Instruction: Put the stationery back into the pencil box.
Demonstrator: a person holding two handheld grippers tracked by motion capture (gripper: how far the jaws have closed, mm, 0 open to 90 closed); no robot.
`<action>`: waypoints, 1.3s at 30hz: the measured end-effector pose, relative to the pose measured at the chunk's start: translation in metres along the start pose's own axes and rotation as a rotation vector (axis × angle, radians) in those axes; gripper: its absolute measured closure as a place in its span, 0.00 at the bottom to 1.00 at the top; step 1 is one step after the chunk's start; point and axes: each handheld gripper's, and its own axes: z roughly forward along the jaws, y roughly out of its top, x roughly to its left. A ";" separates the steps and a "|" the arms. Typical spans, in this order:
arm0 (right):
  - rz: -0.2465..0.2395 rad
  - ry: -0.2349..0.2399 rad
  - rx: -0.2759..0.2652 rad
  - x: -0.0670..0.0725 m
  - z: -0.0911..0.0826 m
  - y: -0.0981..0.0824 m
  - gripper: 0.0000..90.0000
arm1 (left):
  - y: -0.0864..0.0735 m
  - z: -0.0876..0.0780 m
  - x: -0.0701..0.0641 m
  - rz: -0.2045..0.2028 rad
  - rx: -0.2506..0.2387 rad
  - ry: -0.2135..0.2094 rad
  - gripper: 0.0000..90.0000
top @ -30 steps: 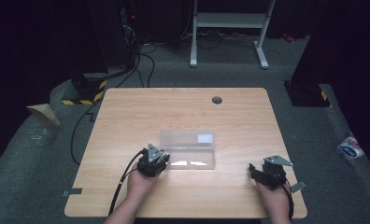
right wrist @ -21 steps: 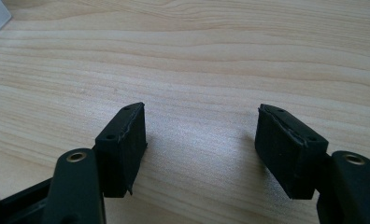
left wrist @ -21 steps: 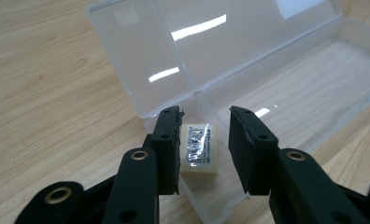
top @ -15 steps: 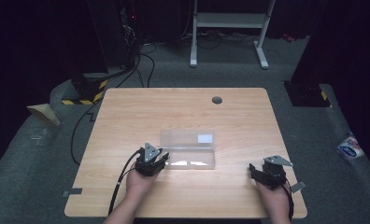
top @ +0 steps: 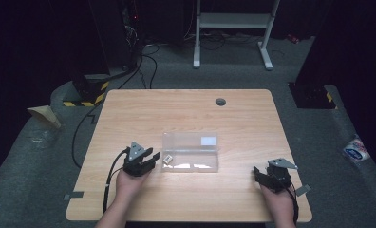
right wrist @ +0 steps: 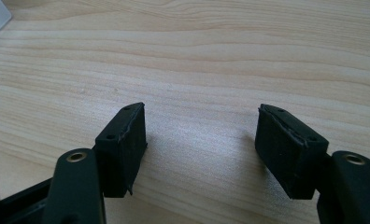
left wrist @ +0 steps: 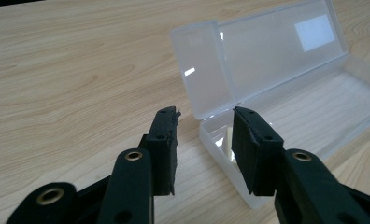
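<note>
Left tool (top: 150,157) empty, jaws just parting, beside open box (top: 191,153) edge.

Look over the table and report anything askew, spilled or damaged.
Nothing stands out. The clear plastic box lies square on the table with its lid open, a small pale piece inside at its left end. The left gripper and right gripper hold nothing.
</note>
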 end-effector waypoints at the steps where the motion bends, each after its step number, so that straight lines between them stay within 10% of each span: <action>1: 0.000 0.000 0.000 0.000 0.000 0.000 0.37 | -0.001 -0.003 0.002 -0.003 0.001 0.004 0.66; 18: 0.006 0.003 0.000 0.000 0.000 0.000 0.37 | -0.032 -0.048 0.059 -0.079 0.034 0.045 0.52; 27: 0.006 0.003 0.000 0.000 0.000 0.000 0.37 | -0.070 -0.059 0.069 -0.050 0.217 0.100 0.26; 39: -0.001 0.002 0.000 0.000 0.000 0.000 0.37 | -0.082 -0.064 0.071 -0.055 0.199 0.135 0.12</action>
